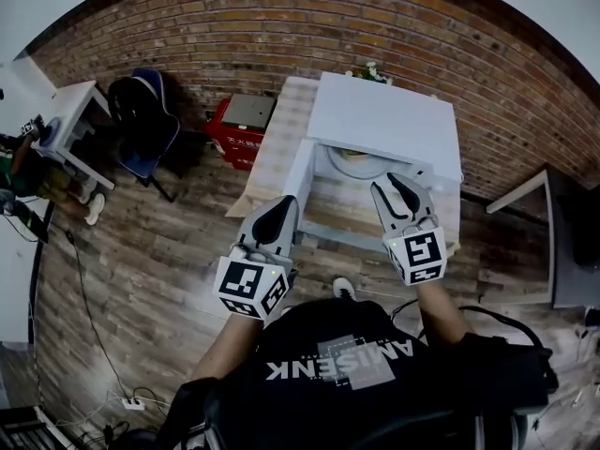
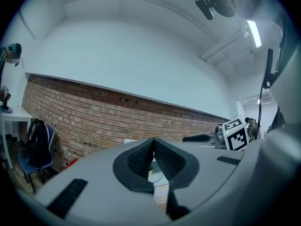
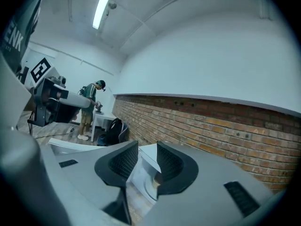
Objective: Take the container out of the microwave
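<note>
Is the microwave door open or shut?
Open. The door stands swung out beside the microwave, and the round tray inside is visible.

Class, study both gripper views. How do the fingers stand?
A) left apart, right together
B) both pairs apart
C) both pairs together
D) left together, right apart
D: on the left gripper the fingers meet at the tips, while the right gripper shows a clear gap between its fingers.

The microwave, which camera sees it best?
The head view: the whole white microwave shows from above, with its door open. The right gripper view shows only part of it between the jaws, and the left gripper view shows just a sliver behind the jaws.
</note>
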A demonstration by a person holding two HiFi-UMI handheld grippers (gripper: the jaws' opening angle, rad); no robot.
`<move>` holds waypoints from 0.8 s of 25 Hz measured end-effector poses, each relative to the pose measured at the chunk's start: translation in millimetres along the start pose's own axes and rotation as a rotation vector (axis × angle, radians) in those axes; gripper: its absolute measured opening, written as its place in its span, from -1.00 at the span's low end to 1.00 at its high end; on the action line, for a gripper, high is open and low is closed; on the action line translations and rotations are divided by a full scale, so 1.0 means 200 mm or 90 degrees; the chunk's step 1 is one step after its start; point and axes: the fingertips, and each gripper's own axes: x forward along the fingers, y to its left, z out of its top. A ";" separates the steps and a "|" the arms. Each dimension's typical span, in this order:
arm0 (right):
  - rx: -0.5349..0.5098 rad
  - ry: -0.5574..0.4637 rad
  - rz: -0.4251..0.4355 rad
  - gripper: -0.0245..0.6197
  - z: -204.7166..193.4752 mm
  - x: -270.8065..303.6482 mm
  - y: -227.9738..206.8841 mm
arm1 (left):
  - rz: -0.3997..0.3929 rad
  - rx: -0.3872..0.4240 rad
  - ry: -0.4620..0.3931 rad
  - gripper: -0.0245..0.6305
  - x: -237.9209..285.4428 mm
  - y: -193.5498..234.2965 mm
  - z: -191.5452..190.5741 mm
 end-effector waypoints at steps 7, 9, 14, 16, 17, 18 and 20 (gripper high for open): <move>-0.028 0.022 0.088 -0.44 -0.12 0.16 0.08 | 0.047 -0.004 0.003 -0.89 0.03 0.04 -0.02; -0.031 0.027 0.110 -0.44 -0.15 0.20 0.10 | 0.060 -0.003 0.002 -0.89 0.04 0.05 -0.01; -0.030 0.041 0.147 -0.44 -0.23 0.26 0.12 | 0.090 -0.008 0.003 -0.89 0.07 0.06 -0.01; -0.036 0.044 0.166 -0.44 -0.27 0.28 0.14 | 0.109 -0.016 0.007 -0.89 0.08 0.06 -0.03; -0.042 0.046 0.174 -0.44 -0.29 0.29 0.15 | 0.116 -0.018 0.008 -0.89 0.08 0.06 -0.04; -0.050 0.048 0.182 -0.44 -0.31 0.31 0.16 | 0.121 -0.019 0.009 -0.89 0.09 0.05 -0.04; -0.062 0.058 0.194 -0.44 -0.36 0.34 0.16 | 0.126 -0.021 0.010 -0.89 0.11 0.06 -0.05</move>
